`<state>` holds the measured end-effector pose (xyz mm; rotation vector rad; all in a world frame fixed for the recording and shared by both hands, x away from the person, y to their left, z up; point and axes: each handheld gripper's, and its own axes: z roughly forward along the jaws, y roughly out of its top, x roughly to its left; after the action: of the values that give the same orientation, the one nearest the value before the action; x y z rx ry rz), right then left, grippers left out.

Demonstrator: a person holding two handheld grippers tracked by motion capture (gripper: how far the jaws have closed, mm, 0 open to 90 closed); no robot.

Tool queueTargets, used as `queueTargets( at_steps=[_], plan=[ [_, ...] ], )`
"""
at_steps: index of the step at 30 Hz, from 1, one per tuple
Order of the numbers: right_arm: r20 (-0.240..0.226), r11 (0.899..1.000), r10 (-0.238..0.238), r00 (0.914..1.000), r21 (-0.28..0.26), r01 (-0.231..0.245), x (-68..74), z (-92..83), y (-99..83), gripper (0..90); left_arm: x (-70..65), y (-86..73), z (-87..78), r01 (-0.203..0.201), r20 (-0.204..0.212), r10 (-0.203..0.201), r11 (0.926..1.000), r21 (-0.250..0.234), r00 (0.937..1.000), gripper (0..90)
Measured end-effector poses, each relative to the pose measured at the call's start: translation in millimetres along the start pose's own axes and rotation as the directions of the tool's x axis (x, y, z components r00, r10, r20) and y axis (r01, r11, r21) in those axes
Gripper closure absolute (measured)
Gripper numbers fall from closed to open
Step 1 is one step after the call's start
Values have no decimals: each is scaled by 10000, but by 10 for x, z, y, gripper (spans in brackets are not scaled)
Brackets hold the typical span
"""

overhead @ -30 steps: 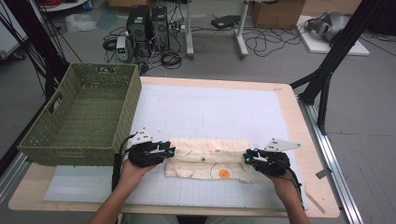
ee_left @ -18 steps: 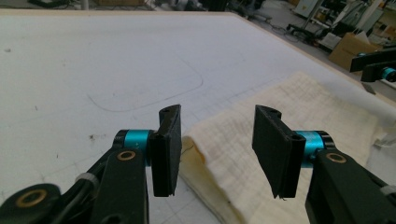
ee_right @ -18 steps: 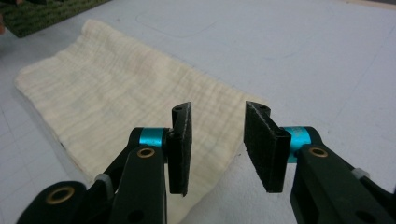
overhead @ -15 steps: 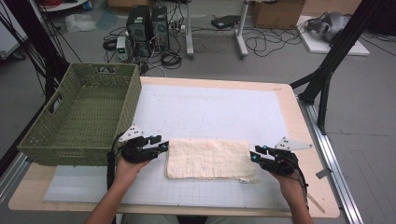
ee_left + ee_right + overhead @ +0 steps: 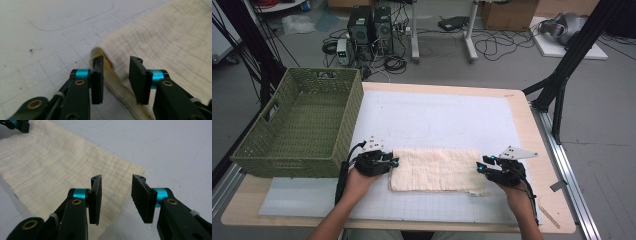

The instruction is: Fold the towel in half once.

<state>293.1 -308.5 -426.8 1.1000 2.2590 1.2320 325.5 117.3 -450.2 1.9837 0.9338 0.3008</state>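
A: Lab floor with cables and PC towers is running along the top of the frame; white grid mat (image 5: 437, 120) is covering the table (image 5: 537, 150).

B: Cloth?

A: Cream cloth (image 5: 437, 170) is lying folded into a flat strip, lower centre. I'm reading one fold as done.

B: Grippers?

A: Left gripper (image 5: 393, 161) is sitting at the strip's left end, jaws just been closing, folded edge between them, pads not yet pinching. Right gripper (image 5: 480, 167) is hovering parted over the right end, holding nothing.

B: Left to do?

A: Probably another fold, then the green basket (image 5: 297, 125), upper left.
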Motion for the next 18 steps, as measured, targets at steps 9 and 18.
queueTargets(
  at_steps=[9,18],
  plan=[
    [-11,9999,34,10000,158,-34,11,20,-6,601,88,6,-43,384,-161,-390,9985,-388,9991,874],
    [-439,9922,-171,9989,1230,224,96,89,-49,628,198,25,-19,826,-369,-843,9956,-445,9958,873]
  ],
)
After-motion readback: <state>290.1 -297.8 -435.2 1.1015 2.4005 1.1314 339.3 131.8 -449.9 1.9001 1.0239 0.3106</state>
